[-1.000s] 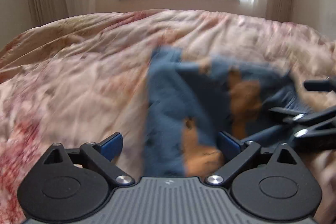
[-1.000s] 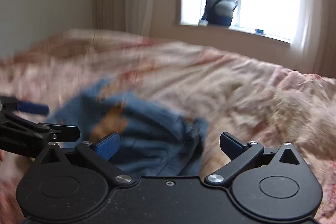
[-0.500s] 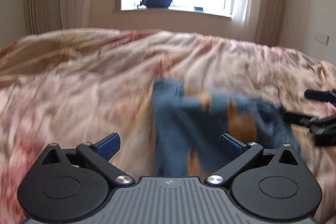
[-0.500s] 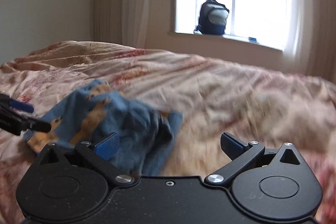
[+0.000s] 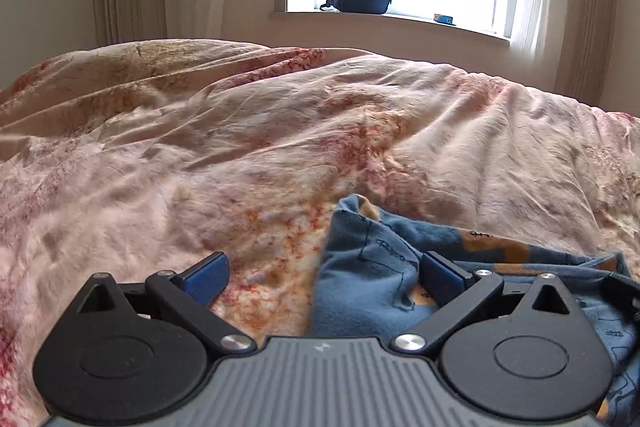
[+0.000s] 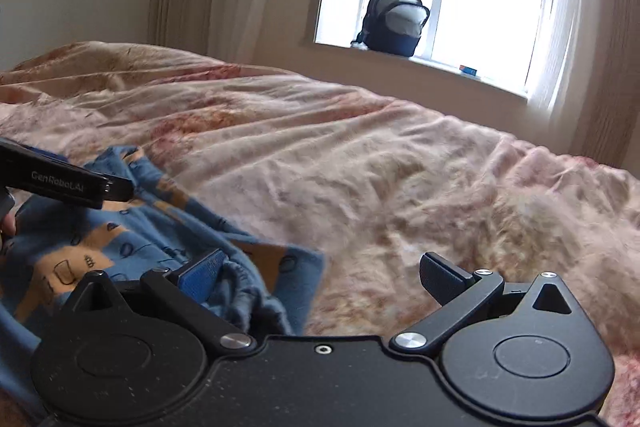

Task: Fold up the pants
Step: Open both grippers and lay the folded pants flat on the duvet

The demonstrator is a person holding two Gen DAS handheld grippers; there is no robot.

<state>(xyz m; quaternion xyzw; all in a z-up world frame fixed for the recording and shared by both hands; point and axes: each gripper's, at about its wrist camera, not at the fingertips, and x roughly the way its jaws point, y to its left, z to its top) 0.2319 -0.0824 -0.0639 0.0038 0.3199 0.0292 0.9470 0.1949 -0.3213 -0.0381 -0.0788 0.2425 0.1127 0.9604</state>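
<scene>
Your left gripper (image 5: 322,277) sits low with its jaws spread wide, the two blue-padded fingertips (image 5: 206,277) well apart and level with each other, nothing clamped between them. Your right gripper (image 6: 324,277) matches that pose, jaws parted wide, its left pad (image 6: 202,273) blue and its right pad dark from this angle. The right wrist view also catches your left gripper from the side at the left edge, one black finger pointing right and slightly down. At that same edge a sliver of your hand (image 6: 6,223) shows, too little to read its grip.
</scene>
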